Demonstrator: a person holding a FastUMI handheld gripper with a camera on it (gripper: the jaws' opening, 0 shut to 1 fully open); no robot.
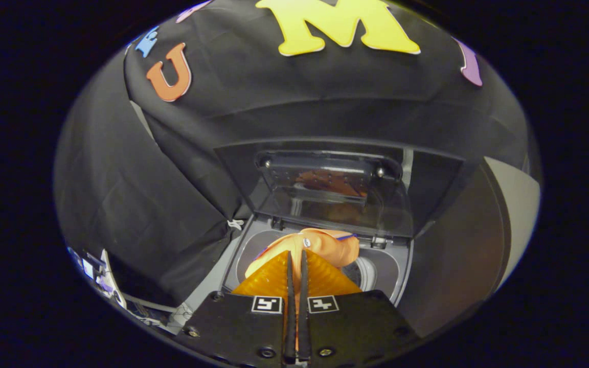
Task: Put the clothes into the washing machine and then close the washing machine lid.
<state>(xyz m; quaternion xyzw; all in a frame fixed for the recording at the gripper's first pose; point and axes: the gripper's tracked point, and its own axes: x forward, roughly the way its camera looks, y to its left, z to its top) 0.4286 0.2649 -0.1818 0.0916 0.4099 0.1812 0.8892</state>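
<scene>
My gripper (297, 254) is shut on an orange piece of clothing (327, 246), which bunches up between and just ahead of the two amber fingertips (271, 276). The cloth hangs over the round drum opening of the small grey washing machine (399, 266) right below the fingers. The machine's dark see-through lid (333, 191) stands raised upright behind the opening, and the orange cloth is mirrored in it.
Black cloth walls close in behind and on the left of the machine. A brown panel (458, 245) stands close on the right. Some white clutter (105, 281) lies low on the left.
</scene>
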